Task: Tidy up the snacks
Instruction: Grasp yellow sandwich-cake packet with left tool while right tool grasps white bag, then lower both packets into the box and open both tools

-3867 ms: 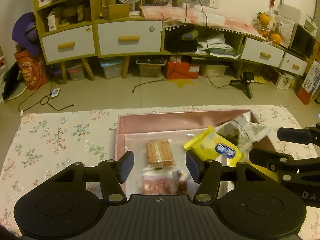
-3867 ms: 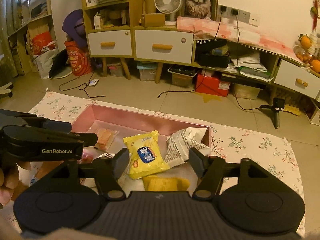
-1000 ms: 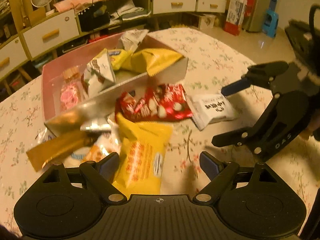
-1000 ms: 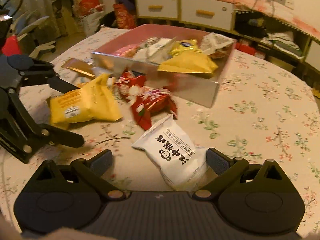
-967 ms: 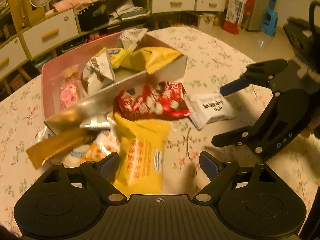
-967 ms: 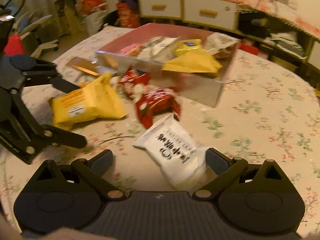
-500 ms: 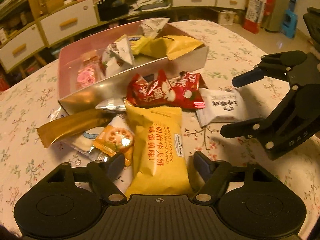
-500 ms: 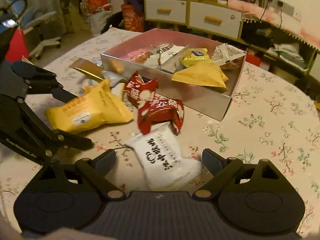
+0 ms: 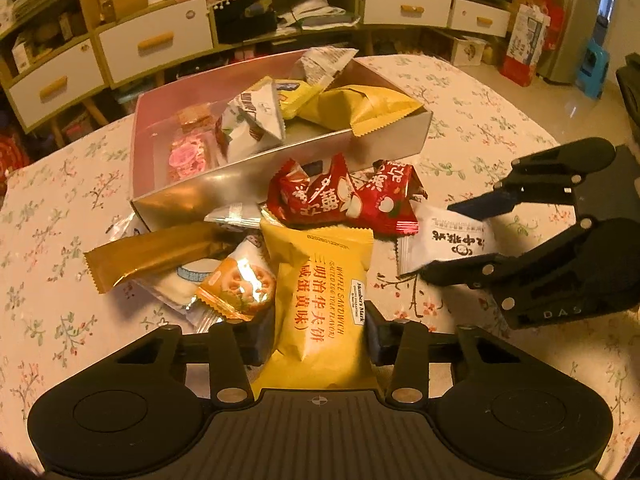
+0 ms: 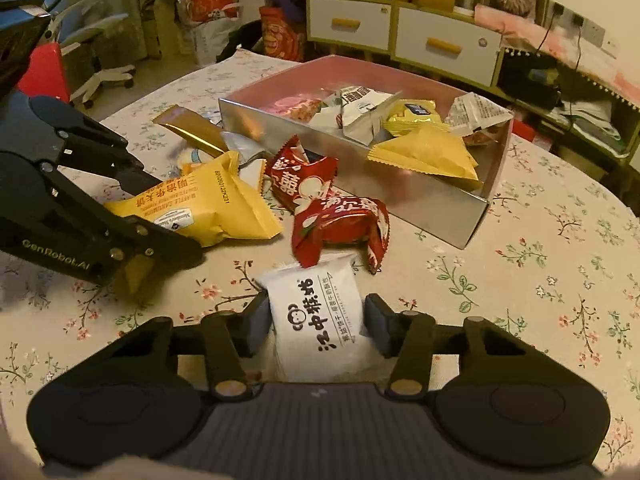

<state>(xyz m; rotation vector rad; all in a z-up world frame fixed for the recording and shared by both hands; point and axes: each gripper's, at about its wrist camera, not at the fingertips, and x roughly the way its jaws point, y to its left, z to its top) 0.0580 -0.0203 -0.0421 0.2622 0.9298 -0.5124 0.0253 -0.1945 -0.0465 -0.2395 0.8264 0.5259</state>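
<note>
My left gripper (image 9: pixel 316 338) is shut on a yellow waffle sandwich pack (image 9: pixel 324 296), which also shows in the right wrist view (image 10: pixel 200 208). My right gripper (image 10: pixel 316 326) is shut on a white snack pack (image 10: pixel 320 320), seen from the left wrist view too (image 9: pixel 444 240). Both packs rest on the flowered tablecloth. A pink and silver box (image 9: pixel 240 176) behind them holds several snacks. Two red packs (image 9: pixel 340 196) lie against its front wall.
A gold bar (image 9: pixel 152 256), an orange cracker pack (image 9: pixel 236 284) and a clear-wrapped snack (image 9: pixel 180 280) lie left of the yellow pack. The tablecloth (image 10: pixel 560 260) stretches to the right of the box. Cabinets with drawers (image 9: pixel 152 40) stand behind the table.
Both grippers moved forward over their packs and closed on them: the left on the yellow pack, the right on the white pack.
</note>
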